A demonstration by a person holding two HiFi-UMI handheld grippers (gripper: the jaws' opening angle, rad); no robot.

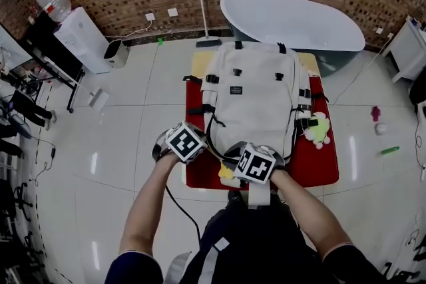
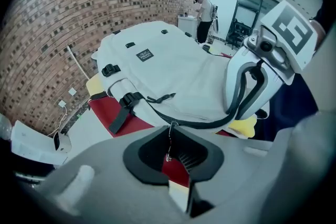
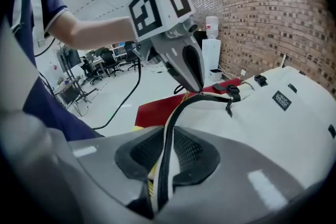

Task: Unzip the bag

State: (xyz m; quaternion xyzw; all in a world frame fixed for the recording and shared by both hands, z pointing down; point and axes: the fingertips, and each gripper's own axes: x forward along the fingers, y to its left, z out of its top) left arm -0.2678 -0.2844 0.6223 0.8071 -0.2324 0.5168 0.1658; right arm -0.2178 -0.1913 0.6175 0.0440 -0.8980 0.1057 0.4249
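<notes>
Left claw (image 2: pixel 170 124) pinched the zipper pull (image 2: pixel 168 144) at the lower edge of the bag (image 1: pixel 256 93); right claw (image 3: pixel 167 134) clamped the zipper seam (image 3: pixel 181 107), likely bracing it taut.

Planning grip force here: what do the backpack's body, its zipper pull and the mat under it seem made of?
Backpack: matte off-white woven-looking fabric, probably nylon or canvas; it folds softly. Zipper pull: thin, glinting, likely metal. Mat: red, flat, matte; cloth or foam, unclear.

Off-white backpack (image 1: pixel 256 93) flat on red mat (image 1: pixel 319 156); black zip (image 3: pixel 176 115) along near edge.
</notes>
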